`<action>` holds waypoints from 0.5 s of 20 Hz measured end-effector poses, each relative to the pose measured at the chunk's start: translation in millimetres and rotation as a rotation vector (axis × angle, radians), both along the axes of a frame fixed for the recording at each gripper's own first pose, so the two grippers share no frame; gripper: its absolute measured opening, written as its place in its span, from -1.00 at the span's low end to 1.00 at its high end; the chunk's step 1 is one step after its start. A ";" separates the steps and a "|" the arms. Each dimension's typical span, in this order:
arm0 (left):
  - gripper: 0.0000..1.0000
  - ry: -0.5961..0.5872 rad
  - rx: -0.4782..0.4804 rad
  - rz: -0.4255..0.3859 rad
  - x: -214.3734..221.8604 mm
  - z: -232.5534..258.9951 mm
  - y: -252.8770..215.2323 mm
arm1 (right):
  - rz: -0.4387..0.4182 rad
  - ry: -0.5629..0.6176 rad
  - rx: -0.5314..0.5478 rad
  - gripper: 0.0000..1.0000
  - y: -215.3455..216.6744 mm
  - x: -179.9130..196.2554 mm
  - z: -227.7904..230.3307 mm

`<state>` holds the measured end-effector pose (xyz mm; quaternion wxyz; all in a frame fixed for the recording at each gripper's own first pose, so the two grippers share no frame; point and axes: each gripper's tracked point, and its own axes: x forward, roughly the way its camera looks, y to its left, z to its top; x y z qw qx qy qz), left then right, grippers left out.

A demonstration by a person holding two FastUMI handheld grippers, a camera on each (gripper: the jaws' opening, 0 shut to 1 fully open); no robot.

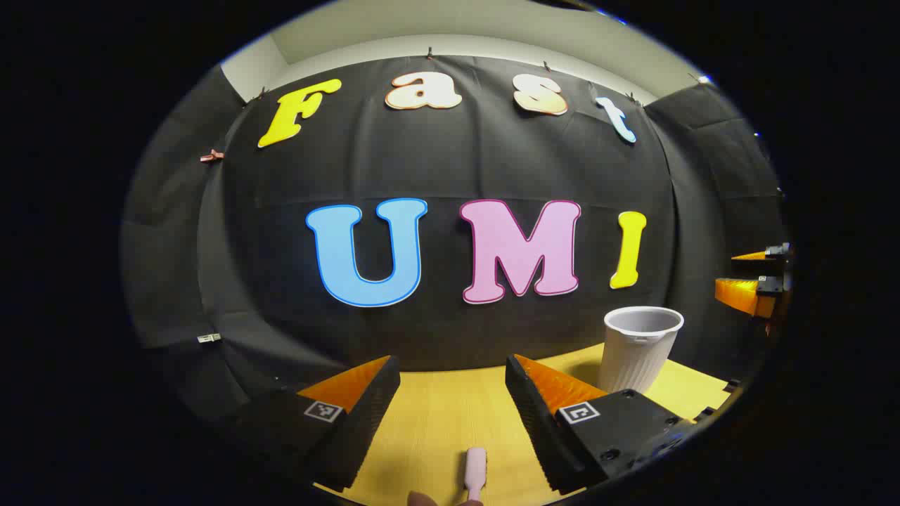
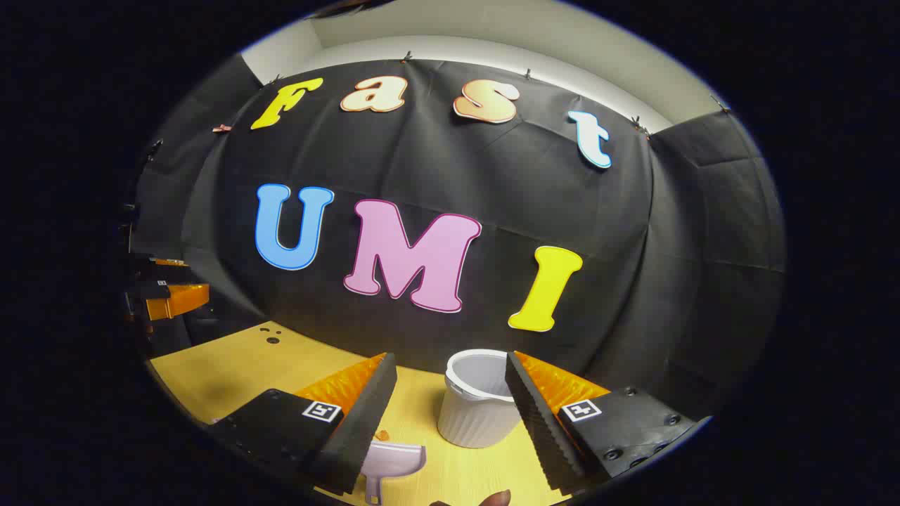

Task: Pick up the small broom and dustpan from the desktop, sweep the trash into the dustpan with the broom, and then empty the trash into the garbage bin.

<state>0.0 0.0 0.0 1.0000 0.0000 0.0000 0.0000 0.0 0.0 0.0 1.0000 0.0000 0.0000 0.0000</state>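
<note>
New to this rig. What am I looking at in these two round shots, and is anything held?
No robot arm here: a person carries one set of two-finger tongs in each hand, with a fisheye camera on each looking forward past its fingers. In the left gripper view, the left tongs stand open over a yellow desktop, a pink broom handle below and a white ribbed garbage bin beyond. In the right gripper view, the right tongs are open above a lilac dustpan. Nothing is held.

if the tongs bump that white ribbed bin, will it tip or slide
The white bin looks like thin ribbed plastic and appears empty, so it is probably light and would likely slide on the smooth wooden desktop. It is taller than wide and narrower at the base, so a push near its rim may tip it.
</note>
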 end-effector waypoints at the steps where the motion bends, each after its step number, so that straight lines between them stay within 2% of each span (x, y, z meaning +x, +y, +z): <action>1: 0.91 0.002 0.005 -0.003 -0.1 -2.1 -0.1 | 0.003 -0.001 -0.004 0.94 2.5 0.6 1.2; 10: 0.94 0.015 0.003 -0.012 1.4 -13.0 4.4 | 0.016 0.040 -0.008 0.95 16.8 4.8 -8.0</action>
